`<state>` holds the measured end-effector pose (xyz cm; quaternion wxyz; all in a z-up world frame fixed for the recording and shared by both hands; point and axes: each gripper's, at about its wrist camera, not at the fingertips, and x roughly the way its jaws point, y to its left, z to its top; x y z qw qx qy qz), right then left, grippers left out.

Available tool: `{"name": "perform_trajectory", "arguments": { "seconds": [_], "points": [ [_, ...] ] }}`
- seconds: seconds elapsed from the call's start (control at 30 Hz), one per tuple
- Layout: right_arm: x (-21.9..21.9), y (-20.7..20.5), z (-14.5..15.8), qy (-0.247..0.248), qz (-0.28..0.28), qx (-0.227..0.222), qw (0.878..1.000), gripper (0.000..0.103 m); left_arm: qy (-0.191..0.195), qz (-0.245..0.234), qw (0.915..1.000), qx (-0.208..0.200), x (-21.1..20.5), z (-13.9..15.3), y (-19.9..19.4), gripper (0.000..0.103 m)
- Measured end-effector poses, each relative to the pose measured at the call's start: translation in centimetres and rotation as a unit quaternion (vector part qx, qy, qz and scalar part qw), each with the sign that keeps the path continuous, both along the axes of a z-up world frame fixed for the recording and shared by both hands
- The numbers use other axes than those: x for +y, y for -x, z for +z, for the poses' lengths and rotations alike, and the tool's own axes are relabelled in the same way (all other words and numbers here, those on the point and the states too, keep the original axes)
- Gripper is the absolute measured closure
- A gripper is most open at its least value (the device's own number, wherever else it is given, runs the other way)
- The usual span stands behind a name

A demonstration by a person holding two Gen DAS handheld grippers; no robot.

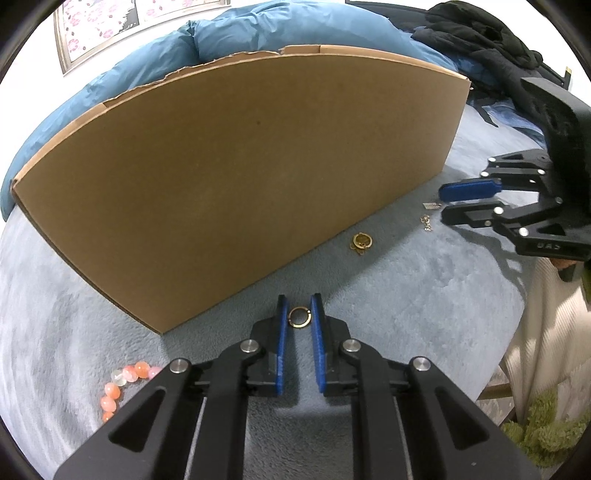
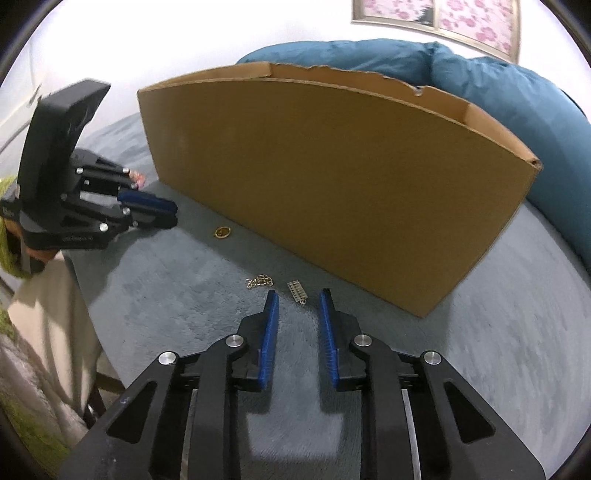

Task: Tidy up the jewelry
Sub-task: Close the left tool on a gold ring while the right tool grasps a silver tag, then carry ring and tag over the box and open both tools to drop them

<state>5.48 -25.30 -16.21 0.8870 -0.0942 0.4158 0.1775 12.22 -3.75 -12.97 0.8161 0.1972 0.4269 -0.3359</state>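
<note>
1. Left gripper (image 1: 299, 315) is pinching a small gold ring (image 1: 299, 318) at its 12 o'clock.
2. Right gripper (image 2: 297, 301), pads apart, is nearing the silver clasp (image 2: 296, 290); next, closing squarely.
3. Cardboard box (image 1: 236, 177) is waiting beyond.

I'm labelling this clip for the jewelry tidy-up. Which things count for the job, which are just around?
Job: gold ring between left tongs; gold pendant; small chain; rhinestone clasp; bead bracelet; cardboard box.

Around: blue duvet; black clothes; framed picture.
</note>
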Motion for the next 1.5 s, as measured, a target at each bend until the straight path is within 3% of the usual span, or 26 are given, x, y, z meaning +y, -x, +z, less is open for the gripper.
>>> {"name": "perform_trajectory", "arguments": {
  "seconds": [0.27,0.43,1.0,1.2,1.5],
  "points": [
    [0.5,-0.8,-0.9,0.016,0.038,0.009,0.999,0.089,0.001,-0.013,0.9999,0.002,0.2,-0.1,-0.2,0.092],
    [0.4,-0.8,-0.9,0.018,0.045,0.016,0.999,0.097,0.000,-0.016,0.9999,0.003,0.1,-0.2,-0.3,0.092],
    [-0.4,1.2,1.2,0.021,0.009,-0.005,1.000,0.098,-0.001,-0.023,0.9996,-0.018,0.0,1.0,1.1,0.092],
    [-0.3,2.9,3.3,0.018,0.002,-0.026,0.999,0.098,0.009,-0.026,0.9990,-0.035,0.1,2.9,2.5,0.092],
    [-0.1,4.8,8.6,0.003,0.002,-0.078,0.997,0.098,0.067,-0.052,0.9929,-0.083,-0.2,10.0,4.4,0.092]
  ]
}}
